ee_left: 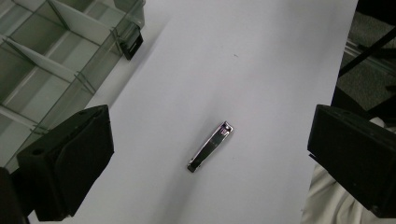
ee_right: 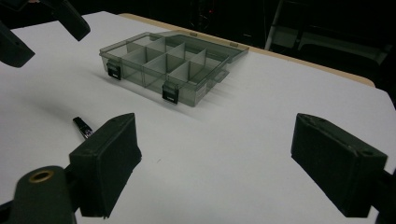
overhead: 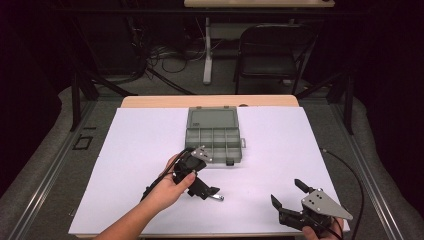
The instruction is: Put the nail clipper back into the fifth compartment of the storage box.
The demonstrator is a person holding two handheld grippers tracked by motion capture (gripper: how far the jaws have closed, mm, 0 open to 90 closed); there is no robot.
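A small silver nail clipper (ee_left: pixel 210 147) lies flat on the white table cover, right between the wide-apart jaws of my left gripper (ee_left: pixel 211 133), which hovers over it open and holds nothing. From above, that left gripper (overhead: pixel 212 192) sits in a hand just in front of the box, with the clipper (overhead: pixel 218 198) at its tips. My right gripper (overhead: pixel 285 191) is open and holds nothing near the front right edge. Its own view looks between the jaws (ee_right: pixel 215 140) toward the box, and the clipper (ee_right: pixel 82 126) is partly hidden behind one jaw.
A translucent grey organiser box (overhead: pixel 213 135) stands open mid-table, lid folded back, its several compartments (ee_right: pixel 164 63) bare, black latches on the front wall. The white cover (overhead: pixel 280 150) spreads around it. A dark chair (overhead: pixel 270 55) and cables lie beyond the table's far edge.
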